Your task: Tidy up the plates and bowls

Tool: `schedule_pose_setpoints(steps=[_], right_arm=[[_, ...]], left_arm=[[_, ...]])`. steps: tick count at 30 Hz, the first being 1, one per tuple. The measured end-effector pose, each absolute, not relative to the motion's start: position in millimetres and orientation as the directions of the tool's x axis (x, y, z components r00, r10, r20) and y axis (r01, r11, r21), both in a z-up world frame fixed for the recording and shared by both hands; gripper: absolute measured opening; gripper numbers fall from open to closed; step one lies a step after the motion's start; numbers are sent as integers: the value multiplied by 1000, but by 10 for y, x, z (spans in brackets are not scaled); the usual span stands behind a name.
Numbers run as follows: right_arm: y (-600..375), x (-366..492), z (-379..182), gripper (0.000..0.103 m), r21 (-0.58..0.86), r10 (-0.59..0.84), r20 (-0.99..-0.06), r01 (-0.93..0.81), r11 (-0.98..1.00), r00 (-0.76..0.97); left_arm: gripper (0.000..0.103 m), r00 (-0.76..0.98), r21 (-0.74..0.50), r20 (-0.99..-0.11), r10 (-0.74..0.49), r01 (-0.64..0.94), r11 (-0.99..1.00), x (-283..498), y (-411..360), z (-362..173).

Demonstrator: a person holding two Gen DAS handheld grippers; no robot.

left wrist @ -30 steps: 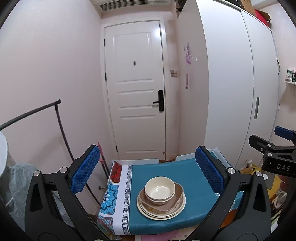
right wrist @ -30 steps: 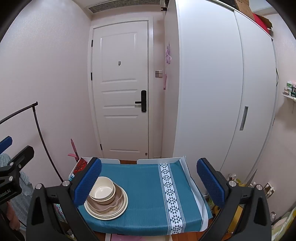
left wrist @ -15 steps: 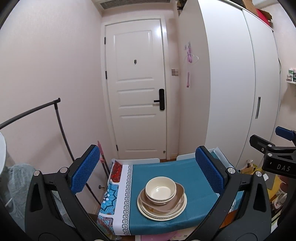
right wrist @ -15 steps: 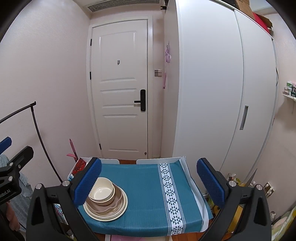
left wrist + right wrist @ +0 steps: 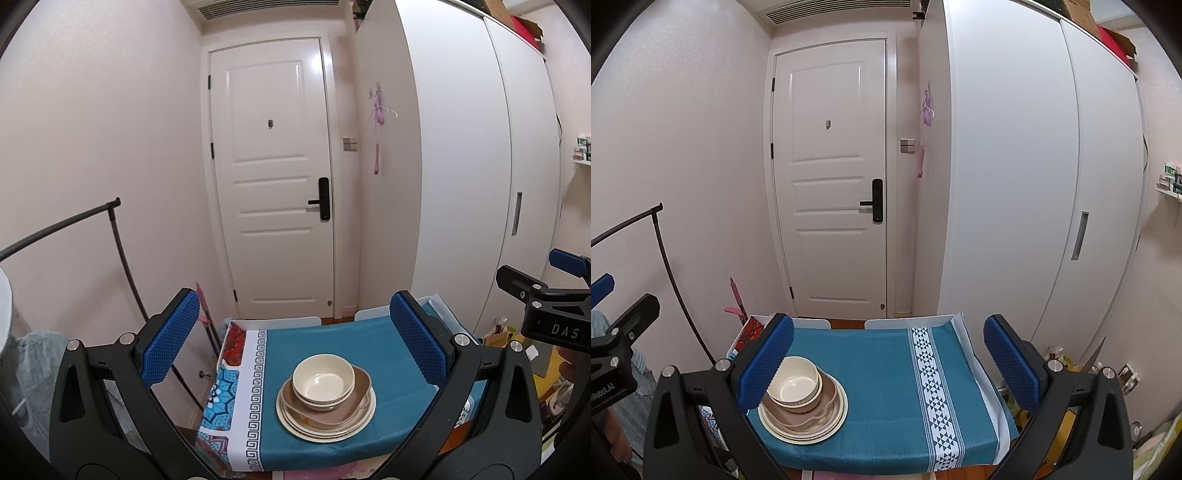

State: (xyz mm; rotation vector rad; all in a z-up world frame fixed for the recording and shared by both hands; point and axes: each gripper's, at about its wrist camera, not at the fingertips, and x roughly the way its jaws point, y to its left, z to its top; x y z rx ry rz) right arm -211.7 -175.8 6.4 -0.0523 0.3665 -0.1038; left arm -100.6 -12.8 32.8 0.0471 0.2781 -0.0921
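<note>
While a white door (image 5: 275, 184) and tall wardrobe (image 5: 1015, 184) close off the room, a small table under a teal cloth (image 5: 886, 387) carries the stack (image 5: 325, 400): cream bowl (image 5: 323, 378) on a brown dish, plates beneath, near the front left corner. Left gripper (image 5: 295, 347) gapes wide, holding nothing; right gripper (image 5: 886, 363) also wide, empty, above the table.

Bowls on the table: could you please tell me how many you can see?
2: a cream bowl nested in another, atop the brown dish and plates. More may be hidden.
</note>
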Motion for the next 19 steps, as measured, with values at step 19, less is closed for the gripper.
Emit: schedule_pose_setpoints(steps=[19], right_arm=[[-1686, -1753, 64, 102, -65, -111, -377, 94, 993, 920]], left_arm=[[103, 969, 55, -239, -64, 79, 995, -674, 79, 334]])
